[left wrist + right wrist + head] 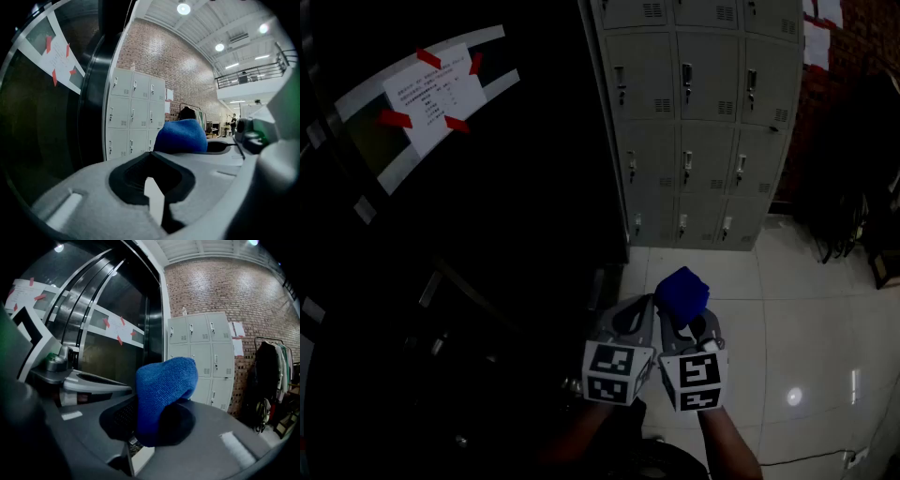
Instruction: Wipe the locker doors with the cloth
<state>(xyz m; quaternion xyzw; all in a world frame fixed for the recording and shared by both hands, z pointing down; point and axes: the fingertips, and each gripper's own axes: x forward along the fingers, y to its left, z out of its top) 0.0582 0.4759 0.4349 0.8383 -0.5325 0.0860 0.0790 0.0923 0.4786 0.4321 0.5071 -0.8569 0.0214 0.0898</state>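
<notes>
Grey lockers [694,122] stand across a pale tiled floor [787,309], well apart from 2 grippers held low. The right gripper [696,328] pinches a blue cloth [682,294] in its jaws, and the cloth bunches above them. The left gripper [630,321], just beside, has jaws pressed together on nothing. The cloth looks soft, light and floppy; pinching its bunched middle likely leaves a pad free for wiping.
</notes>
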